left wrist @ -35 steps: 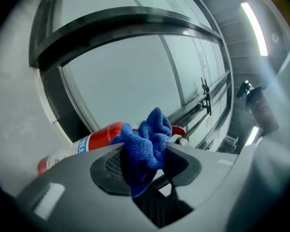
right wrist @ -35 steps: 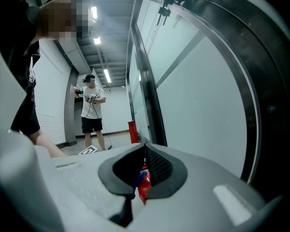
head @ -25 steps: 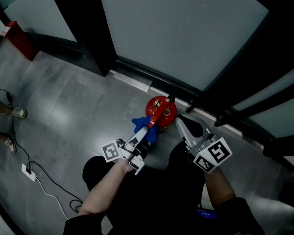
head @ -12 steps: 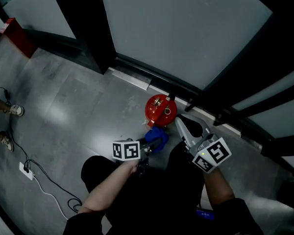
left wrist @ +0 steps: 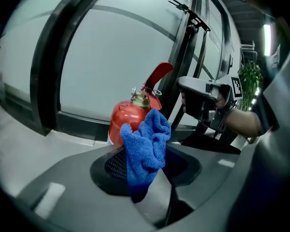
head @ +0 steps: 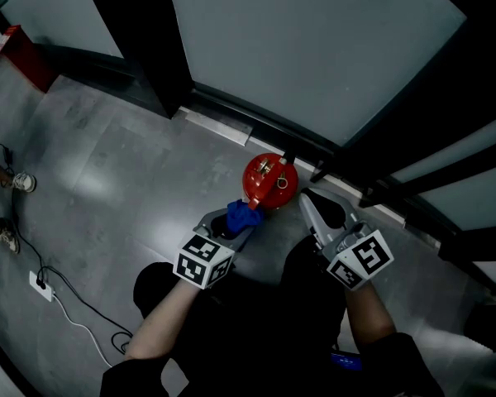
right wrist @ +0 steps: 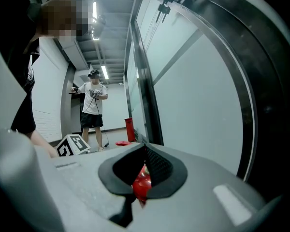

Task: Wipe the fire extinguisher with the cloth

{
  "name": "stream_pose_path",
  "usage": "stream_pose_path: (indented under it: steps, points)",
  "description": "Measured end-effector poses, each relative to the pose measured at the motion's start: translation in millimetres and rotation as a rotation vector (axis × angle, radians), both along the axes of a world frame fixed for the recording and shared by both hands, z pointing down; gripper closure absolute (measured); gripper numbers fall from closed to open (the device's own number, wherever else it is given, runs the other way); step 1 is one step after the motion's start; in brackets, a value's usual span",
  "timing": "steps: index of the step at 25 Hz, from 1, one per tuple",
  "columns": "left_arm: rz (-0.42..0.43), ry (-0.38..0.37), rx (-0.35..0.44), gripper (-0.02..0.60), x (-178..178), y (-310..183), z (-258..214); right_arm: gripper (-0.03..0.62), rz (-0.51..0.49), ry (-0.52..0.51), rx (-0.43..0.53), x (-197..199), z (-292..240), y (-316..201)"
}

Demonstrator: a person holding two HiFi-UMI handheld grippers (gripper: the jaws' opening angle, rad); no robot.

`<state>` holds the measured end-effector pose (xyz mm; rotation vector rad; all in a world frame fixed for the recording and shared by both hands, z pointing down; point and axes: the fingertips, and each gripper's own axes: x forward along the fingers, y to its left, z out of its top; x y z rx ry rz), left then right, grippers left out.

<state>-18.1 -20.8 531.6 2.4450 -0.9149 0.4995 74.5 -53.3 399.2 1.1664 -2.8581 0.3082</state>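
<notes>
The red fire extinguisher stands on the grey floor against the black base of a glass wall. In the left gripper view its body and red lever rise just behind a bunched blue cloth. My left gripper is shut on the blue cloth, which sits at the extinguisher's near left side; whether it touches is hard to tell. My right gripper hangs to the right of the extinguisher, jaws together, nothing in them. A sliver of the red extinguisher shows through the gap under them.
Glass panels in black frames run along the far side. A white cable and socket lie on the floor at left, near a person's shoes. A red box stands far left. Another person stands down the corridor.
My left gripper drew the cloth back from the extinguisher, then brought it up again to the extinguisher's near left side. The right gripper has barely moved.
</notes>
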Motion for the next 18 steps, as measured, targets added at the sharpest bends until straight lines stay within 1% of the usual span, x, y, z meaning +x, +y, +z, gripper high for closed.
stream_pose_path:
  steps: [2, 5, 7, 12, 14, 18]
  points:
    - [0.039, -0.043, 0.027, 0.41, 10.6, -3.6, 2.9, 0.589, -0.008, 0.002, 0.002, -2.9, -0.3, 0.7]
    - [0.065, -0.135, 0.085, 0.41, 22.1, -7.7, 9.7, 0.589, -0.018, 0.007, 0.007, -5.7, -0.4, 1.3]
    - [0.08, -0.165, 0.1, 0.407, 24.4, -8.6, 14.8, 0.589, -0.016, 0.011, 0.011, -5.2, 1.5, -1.6]
    - [0.123, -0.243, 0.074, 0.407, 23.7, -7.8, 45.6, 0.589, 0.028, 0.017, 0.013, 5.3, 13.1, -16.8]
    - [0.147, -0.268, 0.051, 0.407, 25.2, -7.3, 60.0, 0.589, 0.064, 0.012, 0.011, 11.8, 19.1, -23.7]
    - [0.203, -0.343, 0.002, 0.407, 24.3, -6.2, 94.5, 0.589, 0.157, -0.003, -0.006, 28.7, 36.8, -39.1]
